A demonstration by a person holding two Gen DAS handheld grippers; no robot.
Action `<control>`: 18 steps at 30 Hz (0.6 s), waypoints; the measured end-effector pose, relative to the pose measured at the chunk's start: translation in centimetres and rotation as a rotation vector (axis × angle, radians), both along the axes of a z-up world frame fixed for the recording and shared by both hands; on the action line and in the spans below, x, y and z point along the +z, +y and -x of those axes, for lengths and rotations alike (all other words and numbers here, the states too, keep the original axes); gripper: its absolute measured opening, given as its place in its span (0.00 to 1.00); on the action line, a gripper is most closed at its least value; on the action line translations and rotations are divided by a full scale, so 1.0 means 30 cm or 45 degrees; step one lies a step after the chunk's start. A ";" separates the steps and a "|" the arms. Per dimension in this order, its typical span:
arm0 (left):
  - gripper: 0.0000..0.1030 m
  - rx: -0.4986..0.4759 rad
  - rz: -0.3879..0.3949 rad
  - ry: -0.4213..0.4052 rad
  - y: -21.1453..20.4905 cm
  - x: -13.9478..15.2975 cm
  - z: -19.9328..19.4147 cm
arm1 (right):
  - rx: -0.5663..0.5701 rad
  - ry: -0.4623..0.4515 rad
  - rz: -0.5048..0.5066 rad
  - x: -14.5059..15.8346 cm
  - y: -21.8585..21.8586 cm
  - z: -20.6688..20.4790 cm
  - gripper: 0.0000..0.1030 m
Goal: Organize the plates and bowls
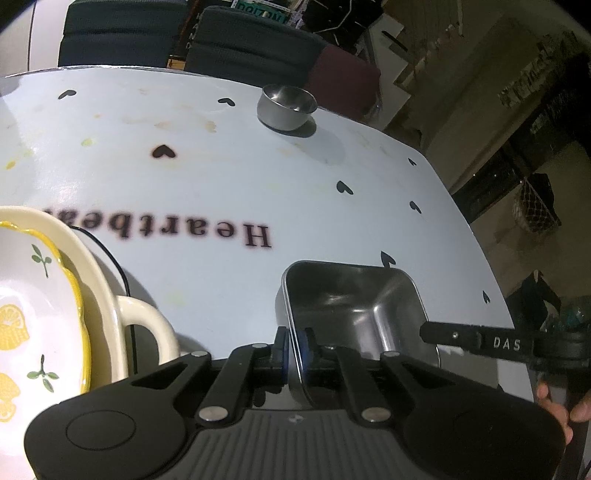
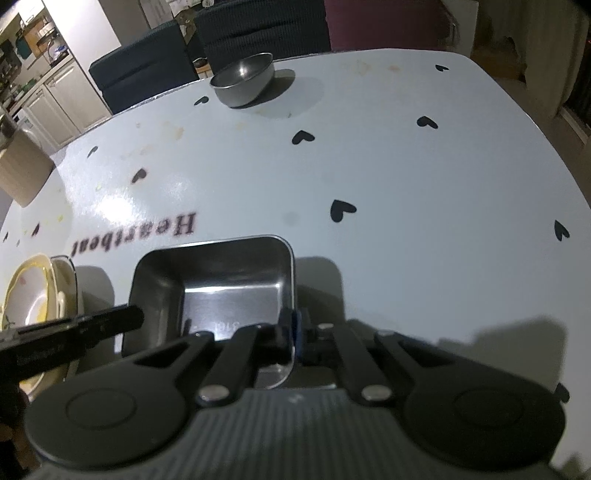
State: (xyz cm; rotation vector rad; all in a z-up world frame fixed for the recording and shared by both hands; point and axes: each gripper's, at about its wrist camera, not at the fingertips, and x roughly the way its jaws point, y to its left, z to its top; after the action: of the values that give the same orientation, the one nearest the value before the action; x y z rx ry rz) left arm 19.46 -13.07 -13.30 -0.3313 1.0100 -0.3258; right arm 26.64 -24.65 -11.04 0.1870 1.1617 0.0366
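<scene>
A square steel dish (image 1: 354, 314) is gripped on both sides: the left gripper (image 1: 293, 345) is closed on its left wall, the right gripper (image 2: 293, 328) on its right wall. It seems lifted just above the surface (image 2: 406, 177), though contact cannot be judged. Next, it should probably be carried toward the stacked ceramic dishes (image 1: 44, 295), half cut off. A round steel bowl (image 2: 243, 83) waits far off.

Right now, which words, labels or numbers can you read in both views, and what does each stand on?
"Heartbeat": on the tablecloth, printed upside down.
"DAS": on the right gripper's finger, seen from the left wrist.
Digits inside the square steel tray: too blurred.
Sign behind the chairs: unreadable.
</scene>
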 end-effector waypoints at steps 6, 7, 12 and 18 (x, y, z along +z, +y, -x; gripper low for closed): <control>0.15 0.002 -0.008 0.004 0.002 0.000 -0.004 | 0.005 0.001 -0.039 -0.014 -0.017 -0.006 0.03; 0.15 0.000 -0.008 0.004 0.003 0.000 -0.003 | 0.013 0.004 -0.043 -0.020 -0.018 -0.006 0.03; 0.17 -0.006 -0.013 0.002 0.005 0.002 -0.004 | 0.021 0.008 -0.097 -0.035 -0.048 -0.009 0.07; 0.18 -0.015 -0.035 -0.001 -0.002 0.002 -0.003 | 0.005 0.023 -0.176 -0.052 -0.082 -0.016 0.09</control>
State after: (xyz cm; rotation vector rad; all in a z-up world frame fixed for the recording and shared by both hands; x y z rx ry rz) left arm 19.54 -13.12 -13.23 -0.3006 1.0152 -0.3223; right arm 27.13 -27.11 -12.59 0.3077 1.1781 0.1193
